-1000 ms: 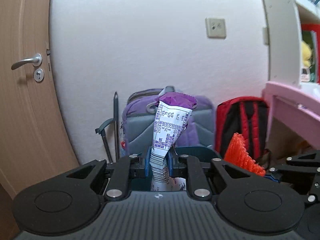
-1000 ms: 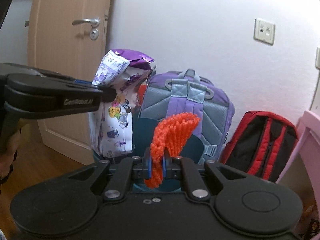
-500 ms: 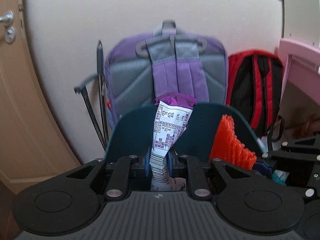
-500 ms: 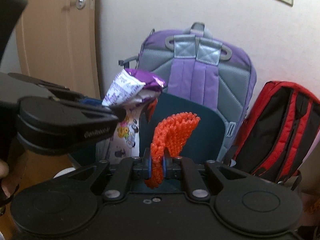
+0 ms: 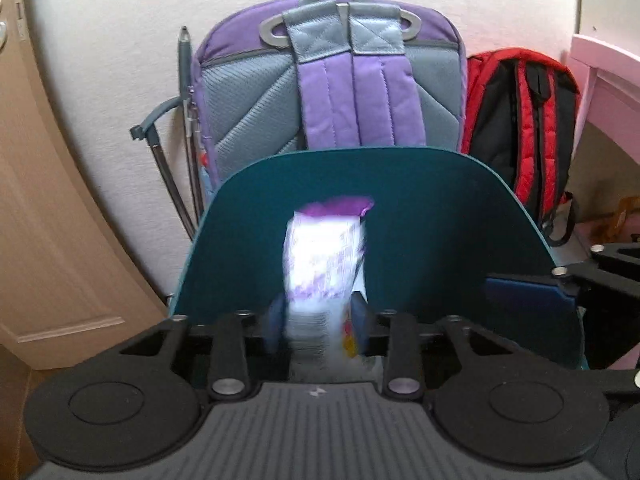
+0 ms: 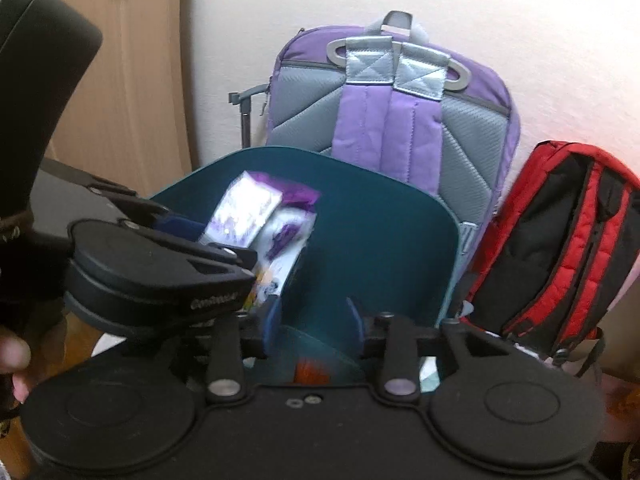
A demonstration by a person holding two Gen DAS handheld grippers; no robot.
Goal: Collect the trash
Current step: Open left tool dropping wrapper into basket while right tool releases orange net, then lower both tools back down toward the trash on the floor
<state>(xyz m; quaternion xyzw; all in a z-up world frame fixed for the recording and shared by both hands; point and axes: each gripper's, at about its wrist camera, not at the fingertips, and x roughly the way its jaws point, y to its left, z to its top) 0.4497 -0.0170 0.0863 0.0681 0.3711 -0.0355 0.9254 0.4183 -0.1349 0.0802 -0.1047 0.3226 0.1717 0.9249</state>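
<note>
Floor by wall, bags and bin on it.
Teal bin (image 5: 400, 216) stood before a purple backpack (image 5: 332, 92); a red backpack (image 5: 524, 120) leaned beside; wooden floor (image 6: 10, 456) was barely visible.

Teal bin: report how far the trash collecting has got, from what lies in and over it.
Done: the orange mesh lies down in the teal bin, clear of the right gripper, whose jaws are opening and empty. In hand: the purple wrapper stands between the left gripper's opening jaws over the bin, blurred, not yet down. Left: let it drop; other trash is not visible.
</note>
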